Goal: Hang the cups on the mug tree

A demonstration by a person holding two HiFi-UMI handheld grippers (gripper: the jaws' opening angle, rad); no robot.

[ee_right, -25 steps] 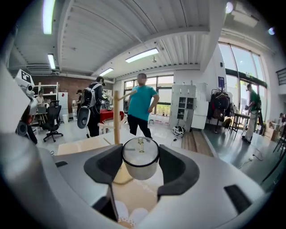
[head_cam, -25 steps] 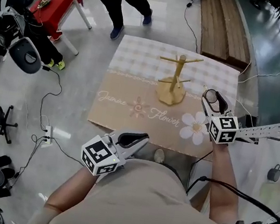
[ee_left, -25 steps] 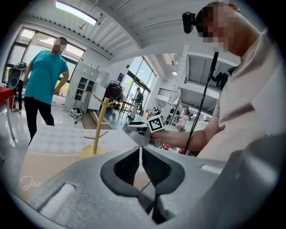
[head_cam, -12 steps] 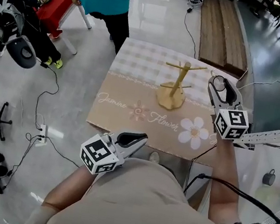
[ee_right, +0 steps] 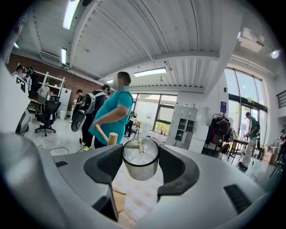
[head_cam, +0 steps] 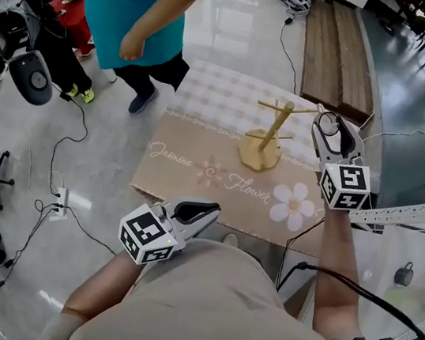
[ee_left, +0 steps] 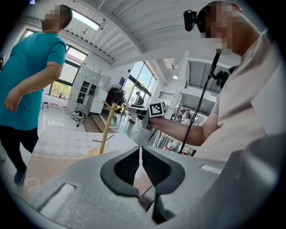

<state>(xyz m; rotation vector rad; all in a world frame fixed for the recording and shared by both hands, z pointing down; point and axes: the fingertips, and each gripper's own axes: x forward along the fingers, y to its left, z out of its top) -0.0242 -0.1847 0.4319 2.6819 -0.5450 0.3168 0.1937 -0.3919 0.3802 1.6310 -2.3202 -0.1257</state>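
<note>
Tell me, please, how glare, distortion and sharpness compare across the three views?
Head view: window light glares off the glossy floor, while the mug tree stays crisp. Left gripper view: strong fisheye bending, dark rounded corners, mosaic patches over faces. Right gripper view: the same fisheye vignette; the glass cup close to the lens reads sharply.

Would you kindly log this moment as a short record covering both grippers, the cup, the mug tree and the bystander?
right gripper: closed on a clear glass cup, held up just right of the tree
left gripper: shut, empty, low near the person's torso
wooden mug tree: upright on the beige patterned table, pegs bare
bystander in a teal shirt: standing at the table's far left corner
</note>
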